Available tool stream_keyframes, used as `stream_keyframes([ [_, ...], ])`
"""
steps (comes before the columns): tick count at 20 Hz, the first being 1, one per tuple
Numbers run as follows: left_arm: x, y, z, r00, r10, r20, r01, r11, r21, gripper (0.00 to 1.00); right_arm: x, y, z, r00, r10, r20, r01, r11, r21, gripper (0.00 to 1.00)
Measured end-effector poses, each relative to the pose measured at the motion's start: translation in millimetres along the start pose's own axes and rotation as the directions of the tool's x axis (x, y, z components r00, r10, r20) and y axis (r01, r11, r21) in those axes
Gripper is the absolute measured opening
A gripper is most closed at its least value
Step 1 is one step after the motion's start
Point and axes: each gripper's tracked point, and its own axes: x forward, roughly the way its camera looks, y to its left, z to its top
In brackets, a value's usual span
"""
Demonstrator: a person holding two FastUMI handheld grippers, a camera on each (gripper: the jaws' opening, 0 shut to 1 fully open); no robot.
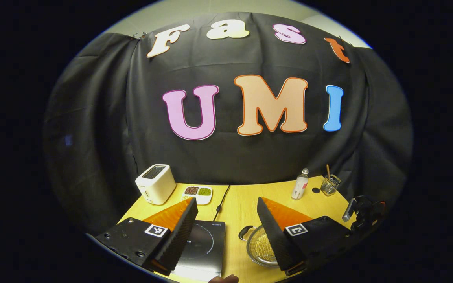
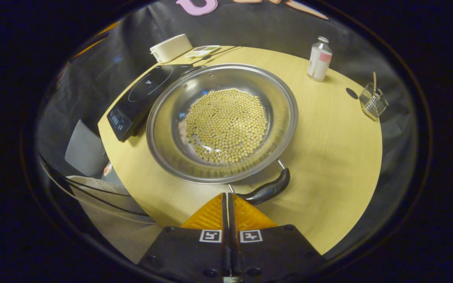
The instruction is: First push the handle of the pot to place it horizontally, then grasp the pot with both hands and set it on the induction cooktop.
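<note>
**Pot of beans beside the cooktop, right fingers closed at its handle**

Left gripper view: the left gripper (image 1: 226, 220) hangs above the yellow table (image 1: 242, 204) with its two fingers spread wide and nothing between them. Below the gap lie the black induction cooktop (image 1: 205, 243) and, just to its right, the steel pot (image 1: 260, 245), partly hidden behind the gripper's right finger; a dark side handle (image 1: 244, 232) shows at the pot's near-left rim. Farther back stand a white toaster (image 1: 155, 184), a white divided dish of beans (image 1: 197, 192), a small clear bottle (image 1: 300, 184) and a wire holder (image 1: 330, 184) with a stick in it. The other gripper (image 1: 362, 214) shows at the table's right edge.

Right gripper view: the right gripper (image 2: 227, 204) has its orange fingers pressed together, holding nothing, their tips just beside the black handle (image 2: 267, 189) of the pot (image 2: 171, 118). The handle lies tilted along the near rim. The pot sits on the table (image 2: 328, 157), filled with a layer of pale round beans (image 2: 226, 125), its far-left rim next to the induction cooktop (image 2: 140, 98); whether they touch, I cannot tell. Toaster (image 2: 170, 47), bottle (image 2: 319, 59) and wire holder (image 2: 373, 101) stand behind.
</note>
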Motion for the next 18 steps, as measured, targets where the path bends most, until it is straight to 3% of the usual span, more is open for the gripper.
stream_keyframes([
  [9, -0.7, -5.6, 0.2, 1.0, 0.002, -0.002, -0.002, 1.0, 0.017, 0.93, 3.2, -40.5, 16.5, 0.997, -0.073, 0.025, 0.073, 0.997, 0.003, 0.0],
  [18, -5.8, -7.9, -4.9, 1.0, 0.028, -0.011, -0.028, 0.999, 0.021, 0.93, 7.1, -61.7, 31.6, 0.994, -0.092, 0.056, 0.091, 0.996, 0.02, 0.0],
])
